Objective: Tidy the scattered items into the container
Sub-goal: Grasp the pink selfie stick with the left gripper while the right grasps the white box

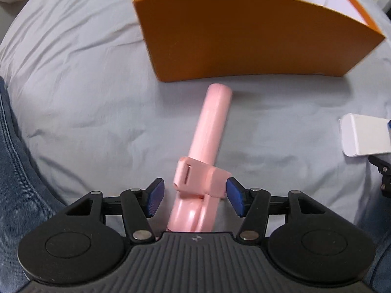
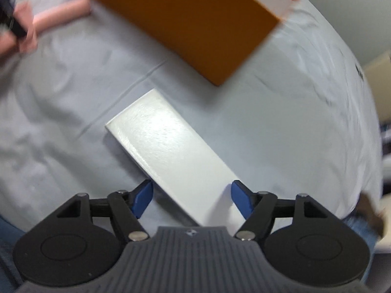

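Note:
A pink stick-shaped gadget with a clamp (image 1: pixel 212 127) lies on the grey sheet, pointing at the orange box (image 1: pixel 244 39), which holds several items. My left gripper (image 1: pixel 193 195) points down over the clamp end, open, with the clamp between the blue pads; the left pad stands clear of it and the right pad is at its edge. In the right wrist view a flat white box (image 2: pixel 171 156) lies on the sheet below the orange box (image 2: pixel 185 24). My right gripper (image 2: pixel 191 195) is open astride the white box's near end. The pink gadget (image 2: pixel 61 15) shows blurred at top left.
A wrinkled grey sheet (image 1: pixel 85 85) covers the whole surface. A person's denim-clad leg (image 1: pixel 14 158) is at the left edge. The white box (image 1: pixel 364 134) lies to the right of the pink gadget, with part of the right gripper's black frame (image 1: pixel 383 173) beside it.

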A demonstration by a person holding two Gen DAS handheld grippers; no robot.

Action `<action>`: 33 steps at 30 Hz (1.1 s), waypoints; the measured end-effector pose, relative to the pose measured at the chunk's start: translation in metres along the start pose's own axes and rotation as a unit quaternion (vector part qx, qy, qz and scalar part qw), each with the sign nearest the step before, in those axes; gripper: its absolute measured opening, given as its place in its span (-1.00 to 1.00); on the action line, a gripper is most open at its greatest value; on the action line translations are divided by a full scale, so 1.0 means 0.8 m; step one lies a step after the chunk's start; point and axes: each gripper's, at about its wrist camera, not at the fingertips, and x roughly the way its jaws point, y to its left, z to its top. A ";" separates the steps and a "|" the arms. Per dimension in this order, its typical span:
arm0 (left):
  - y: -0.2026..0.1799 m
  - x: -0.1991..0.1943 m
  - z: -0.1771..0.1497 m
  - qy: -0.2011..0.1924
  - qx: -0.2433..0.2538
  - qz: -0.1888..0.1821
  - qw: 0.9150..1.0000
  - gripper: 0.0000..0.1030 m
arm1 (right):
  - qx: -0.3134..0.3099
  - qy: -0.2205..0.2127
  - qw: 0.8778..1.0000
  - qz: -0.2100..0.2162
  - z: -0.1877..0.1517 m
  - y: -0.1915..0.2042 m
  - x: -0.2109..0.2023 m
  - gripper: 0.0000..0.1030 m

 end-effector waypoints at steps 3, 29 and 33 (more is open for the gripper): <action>-0.003 0.002 0.006 0.003 0.002 -0.005 1.000 0.28 | -0.089 0.005 0.996 -0.025 0.008 0.017 0.011 0.44; 0.005 0.021 -0.016 -0.022 0.001 -0.019 1.000 0.30 | 0.182 -0.025 0.980 0.078 0.006 -0.132 0.015 -0.30; 0.015 0.022 -0.029 -0.035 0.006 -0.013 0.999 0.19 | 0.184 -0.021 0.980 0.073 0.002 -0.128 0.016 -0.30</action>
